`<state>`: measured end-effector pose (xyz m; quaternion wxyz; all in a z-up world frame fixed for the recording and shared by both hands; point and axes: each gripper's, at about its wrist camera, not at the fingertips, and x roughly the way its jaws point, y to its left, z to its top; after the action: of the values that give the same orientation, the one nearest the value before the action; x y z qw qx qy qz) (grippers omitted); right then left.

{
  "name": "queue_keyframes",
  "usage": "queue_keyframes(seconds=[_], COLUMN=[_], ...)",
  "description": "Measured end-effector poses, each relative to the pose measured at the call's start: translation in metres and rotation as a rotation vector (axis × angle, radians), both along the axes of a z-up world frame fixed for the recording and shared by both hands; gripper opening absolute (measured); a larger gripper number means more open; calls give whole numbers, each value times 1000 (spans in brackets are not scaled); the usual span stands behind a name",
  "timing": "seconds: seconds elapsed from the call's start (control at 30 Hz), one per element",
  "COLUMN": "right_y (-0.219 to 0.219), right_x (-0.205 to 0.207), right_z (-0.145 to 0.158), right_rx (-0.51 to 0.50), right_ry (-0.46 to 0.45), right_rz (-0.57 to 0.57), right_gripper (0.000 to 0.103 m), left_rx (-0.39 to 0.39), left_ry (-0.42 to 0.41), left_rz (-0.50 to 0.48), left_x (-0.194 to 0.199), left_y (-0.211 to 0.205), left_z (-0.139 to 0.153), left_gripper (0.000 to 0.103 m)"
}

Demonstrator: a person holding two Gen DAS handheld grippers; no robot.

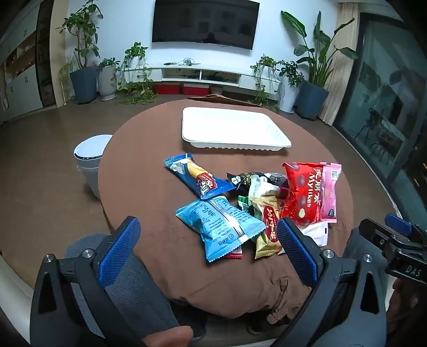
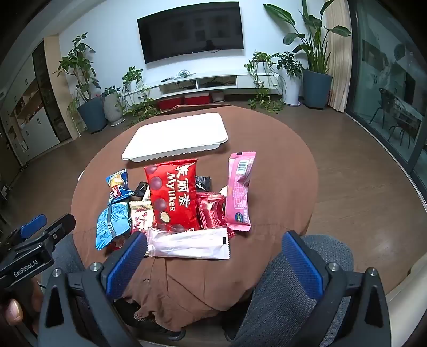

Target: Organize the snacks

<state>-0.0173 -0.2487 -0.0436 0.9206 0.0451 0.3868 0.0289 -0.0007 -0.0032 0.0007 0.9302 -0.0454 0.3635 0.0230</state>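
A pile of snack packets lies on a round table with a brown cloth (image 1: 138, 192). An empty white tray (image 1: 232, 128) stands behind the pile, also seen in the right wrist view (image 2: 178, 136). The pile holds a red Mylikes bag (image 1: 301, 194) (image 2: 173, 197), a light blue packet (image 1: 221, 227), a blue packet (image 1: 197, 176), a pink packet (image 2: 240, 192) and a white packet (image 2: 189, 244). My left gripper (image 1: 208, 251) is open and empty, just in front of the light blue packet. My right gripper (image 2: 213, 256) is open and empty, just in front of the white packet.
A white bin (image 1: 89, 160) stands on the floor left of the table. Grey-trousered knees (image 2: 293, 288) sit under the near table edge. Potted plants (image 1: 82, 66), a TV (image 1: 205, 21) and a low white shelf line the far wall. Glass doors (image 1: 387, 101) are on the right.
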Motion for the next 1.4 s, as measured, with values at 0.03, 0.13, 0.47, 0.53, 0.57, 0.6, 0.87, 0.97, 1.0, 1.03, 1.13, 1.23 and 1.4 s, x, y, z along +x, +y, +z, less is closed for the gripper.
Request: queue_keyframes(seconds=[0.03, 0.13, 0.47, 0.53, 0.57, 0.6, 0.87, 0.97, 1.0, 1.03, 1.13, 1.23, 1.4], right_y=[0, 0, 0, 0, 0, 0, 1, 1, 1, 1, 1, 1, 1], right_x=[0, 0, 0, 0, 0, 0, 0, 0, 0, 0, 0, 0, 0], right_z=[0, 0, -2, -2, -2, -2, -3, -3, -3, -4, -4, -4, -4], right_rx=[2, 0, -3, -5, -6, -4, -7, -7, -8, -8, -9, -8, -9], right_ry=[0, 4, 8, 8, 8, 7, 8, 7, 8, 8, 8, 9, 8], right_rz=[0, -2, -3, -3, -3, -2, -4, -3, -4, -4, -4, -4, -5], right_gripper=[103, 103, 103, 103, 103, 103, 103, 103, 103, 103, 103, 103, 103], left_rx=[-47, -48, -48, -49, -50, -50, -54, -57, -58, -57, -57, -58, -58], left_ry=[-10, -8, 13, 15, 16, 16, 21, 24, 25, 24, 26, 27, 25], left_rz=[-7, -5, -8, -10, -11, -11, -9, -9, -9, -9, -9, -8, -10], left_x=[-1, -4, 3, 3, 3, 3, 3, 3, 3, 3, 3, 3, 4], left_y=[3, 5, 6, 6, 5, 5, 6, 7, 7, 7, 6, 7, 6], left_z=[0, -4, -8, -9, -9, -9, -11, -11, -11, -11, -11, -11, -12], left_gripper=[103, 103, 103, 103, 103, 103, 103, 103, 103, 103, 103, 103, 103])
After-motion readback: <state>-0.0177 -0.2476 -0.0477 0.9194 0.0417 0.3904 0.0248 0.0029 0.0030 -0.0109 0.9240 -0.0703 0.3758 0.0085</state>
